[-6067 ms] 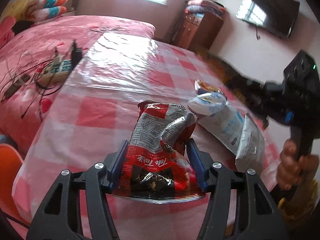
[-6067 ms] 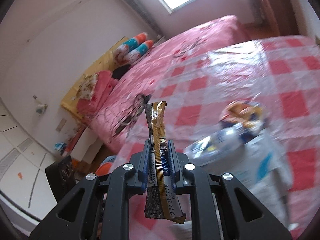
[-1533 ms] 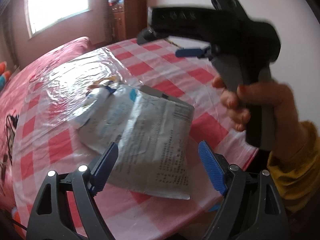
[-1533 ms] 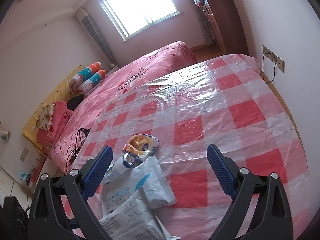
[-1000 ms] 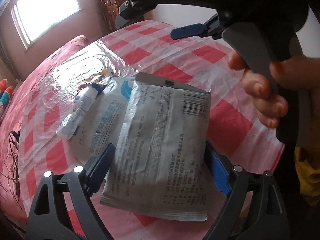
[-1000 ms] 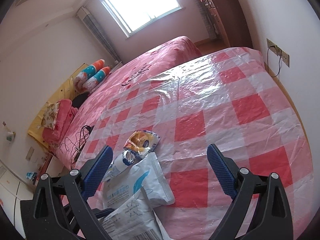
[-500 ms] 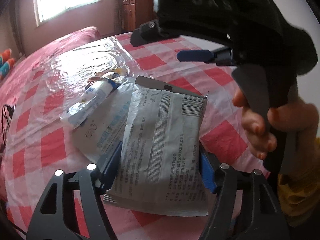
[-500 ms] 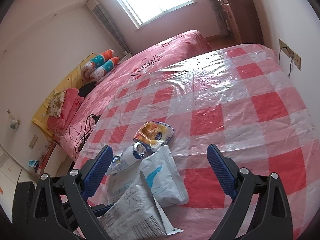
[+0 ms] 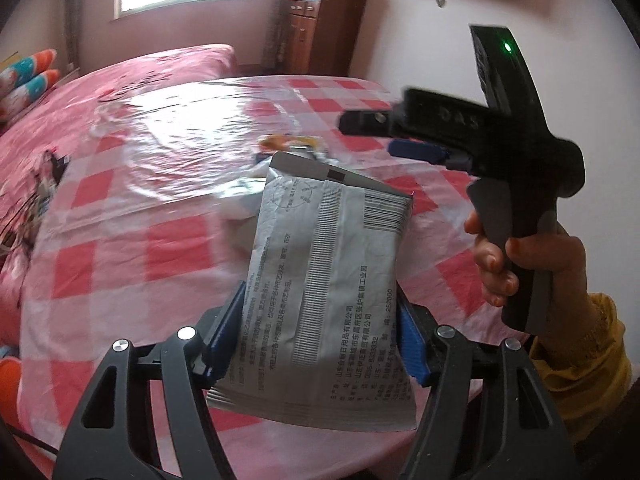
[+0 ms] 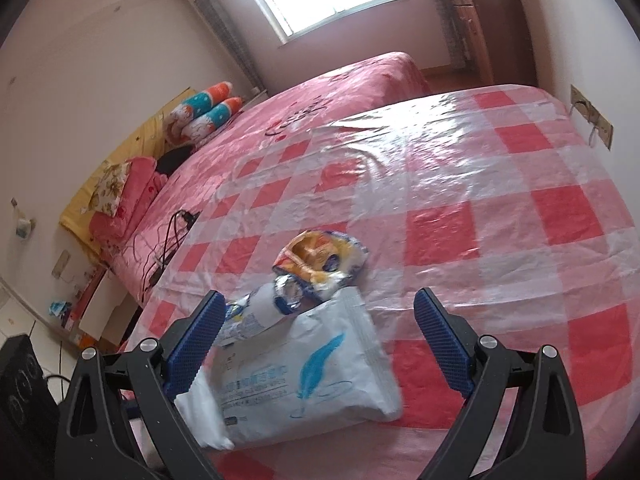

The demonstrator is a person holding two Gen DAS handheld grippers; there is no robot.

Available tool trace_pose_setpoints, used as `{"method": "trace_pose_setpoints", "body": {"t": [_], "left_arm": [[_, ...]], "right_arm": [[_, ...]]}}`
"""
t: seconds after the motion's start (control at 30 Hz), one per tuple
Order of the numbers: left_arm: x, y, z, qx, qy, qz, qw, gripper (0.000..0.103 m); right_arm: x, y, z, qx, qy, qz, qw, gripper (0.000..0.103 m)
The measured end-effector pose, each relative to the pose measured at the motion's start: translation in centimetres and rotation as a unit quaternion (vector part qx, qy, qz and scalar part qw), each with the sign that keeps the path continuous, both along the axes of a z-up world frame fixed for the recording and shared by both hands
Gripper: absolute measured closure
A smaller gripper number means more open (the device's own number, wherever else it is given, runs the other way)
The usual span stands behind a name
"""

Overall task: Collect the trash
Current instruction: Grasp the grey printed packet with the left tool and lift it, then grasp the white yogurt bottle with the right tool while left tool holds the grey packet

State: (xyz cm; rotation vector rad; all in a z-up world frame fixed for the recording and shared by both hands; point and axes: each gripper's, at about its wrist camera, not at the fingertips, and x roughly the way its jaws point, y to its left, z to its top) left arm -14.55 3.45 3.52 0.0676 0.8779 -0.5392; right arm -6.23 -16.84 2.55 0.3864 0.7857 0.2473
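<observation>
Left tool (image 9: pixel 320 340): blue pads pressed against both side edges of a grey printed packet (image 9: pixel 328 280), jaws having just closed in on it. Packet stands up out of the grip, barcode end uppermost, lower edge hanging below the pads, lifted clear of the desk (image 9: pixel 120 248).

Right tool (image 10: pixel 316 344): jaws spread wide, nothing between the pads touching them. Seen from the left wrist view it is held by a hand (image 9: pixel 516 264) with a yellow sleeve (image 9: pixel 584 360), out to the right above the desk edge.

Directly under and ahead of the right tool, a white packet with a blue feather mark (image 10: pixel 304 376) lies flat near the desk's front edge. A crumpled white-and-blue wrapper (image 10: pixel 264 312) rests across its far corner, close to the left pad. Just beyond, touching that wrapper, an orange-and-yellow snack wrapper (image 10: pixel 320 260).

Desk carries a red-and-white checked cover under clear plastic. Behind it, a pink bed (image 10: pixel 320 96); cables (image 10: pixel 172 236) trail on the bed's near side. Wooden cabinet (image 9: pixel 324 28) stands against the far wall.
</observation>
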Motion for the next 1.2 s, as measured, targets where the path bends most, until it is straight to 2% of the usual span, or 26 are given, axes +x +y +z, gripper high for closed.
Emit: {"method": "trace_pose_setpoints", "body": {"t": [0.13, 0.33, 0.57, 0.7, 0.9, 1.2], "left_arm": [[0.3, 3.3, -0.1, -0.008, 0.002, 0.041, 0.9991, 0.035], [1.1, 7.2, -0.4, -0.029, 0.005, 0.092, 0.9954, 0.035], [1.5, 10.0, -0.9, -0.046, 0.008, 0.115, 0.9923, 0.035], [1.7, 10.8, -1.5, -0.056, 0.014, 0.126, 0.9903, 0.035], [1.9, 12.1, -2.0, -0.071, 0.019, 0.132, 0.9885, 0.035], [1.7, 13.3, -2.3, -0.09, 0.02, 0.138, 0.9862, 0.035]], "right_arm": [[0.5, 2.2, 0.0, -0.024, -0.002, 0.023, 0.999, 0.009], [2.2, 3.2, -0.5, -0.044, 0.016, 0.012, 0.999, 0.009], [2.9, 5.6, -0.8, -0.055, 0.025, 0.043, 0.997, 0.009], [2.8, 9.1, -1.0, -0.12, 0.017, 0.068, 0.99, 0.009], [3.2, 11.6, -1.8, -0.195, 0.017, 0.072, 0.978, 0.009], [3.8, 12.6, -2.6, -0.226, 0.021, 0.073, 0.971, 0.009]]}}
